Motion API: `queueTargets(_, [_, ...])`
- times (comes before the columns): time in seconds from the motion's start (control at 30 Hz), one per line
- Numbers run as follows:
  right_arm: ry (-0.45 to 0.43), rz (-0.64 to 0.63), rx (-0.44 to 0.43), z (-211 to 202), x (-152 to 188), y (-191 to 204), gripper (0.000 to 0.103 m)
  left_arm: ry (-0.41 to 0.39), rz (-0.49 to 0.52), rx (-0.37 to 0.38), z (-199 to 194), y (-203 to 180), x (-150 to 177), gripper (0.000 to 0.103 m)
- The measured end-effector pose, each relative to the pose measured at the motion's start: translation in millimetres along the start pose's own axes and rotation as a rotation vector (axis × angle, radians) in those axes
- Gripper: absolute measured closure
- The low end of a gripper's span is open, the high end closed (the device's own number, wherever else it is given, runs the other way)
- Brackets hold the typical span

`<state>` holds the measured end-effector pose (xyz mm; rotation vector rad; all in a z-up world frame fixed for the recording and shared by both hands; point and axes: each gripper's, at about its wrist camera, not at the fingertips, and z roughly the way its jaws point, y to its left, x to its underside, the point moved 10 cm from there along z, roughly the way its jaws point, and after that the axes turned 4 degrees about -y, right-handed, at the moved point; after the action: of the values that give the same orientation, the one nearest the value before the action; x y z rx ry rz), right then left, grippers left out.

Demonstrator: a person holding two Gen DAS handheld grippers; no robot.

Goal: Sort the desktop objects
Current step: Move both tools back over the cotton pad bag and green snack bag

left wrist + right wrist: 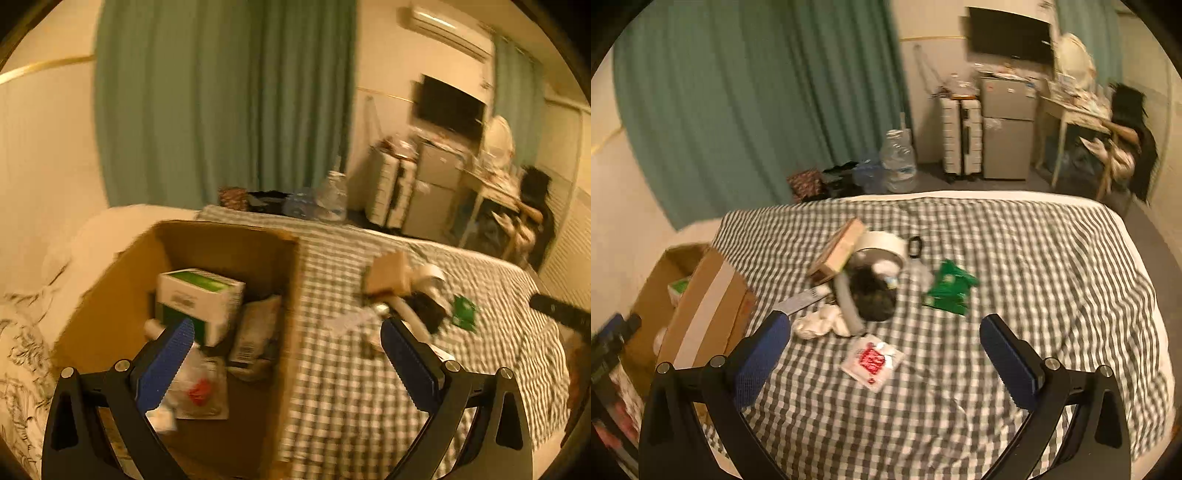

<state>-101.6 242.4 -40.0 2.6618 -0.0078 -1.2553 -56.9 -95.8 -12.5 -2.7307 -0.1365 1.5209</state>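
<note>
A cardboard box (284,280) stands on the checked bed cover (351,387) and holds a white-and-green carton (199,299) and several packets. My left gripper (288,332) is open and empty above the box's right wall. In the right wrist view the box (701,310) is at the left. A pile lies mid-bed: a tan box (838,251), a tape roll (882,243), a black item (873,291), a white tube (846,302), white cloth (822,323), a green packet (949,288). A red-and-white sachet (873,360) lies nearest. My right gripper (884,328) is open and empty above it.
A green curtain (757,103) hangs behind the bed. A water bottle (897,158), a white suitcase (962,136), a small fridge (1008,129) and a cluttered desk (1075,110) stand on the floor beyond. A white pillow (92,251) lies left of the box.
</note>
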Motion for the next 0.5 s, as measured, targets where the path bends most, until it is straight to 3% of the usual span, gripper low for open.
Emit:
queueTargets(0.23, [-0.047,0.017,0.008,-1.0,-6.7,-24.3,0.0,0.038,0.071,0.115,19.6,-79.9,17.0,0.0])
queueTargets(0.37, [-0.016,0.049,-0.004,20.5,0.0,-35.4,0.0,0.132,0.059,0.205,49.6,-118.7,36.6,0.0])
queueTargets(0.5, [0.026,0.088,-0.009,45.1,9.7,-45.7,0.0,0.191,0.092,0.208,84.4,-139.2,51.5,0.0])
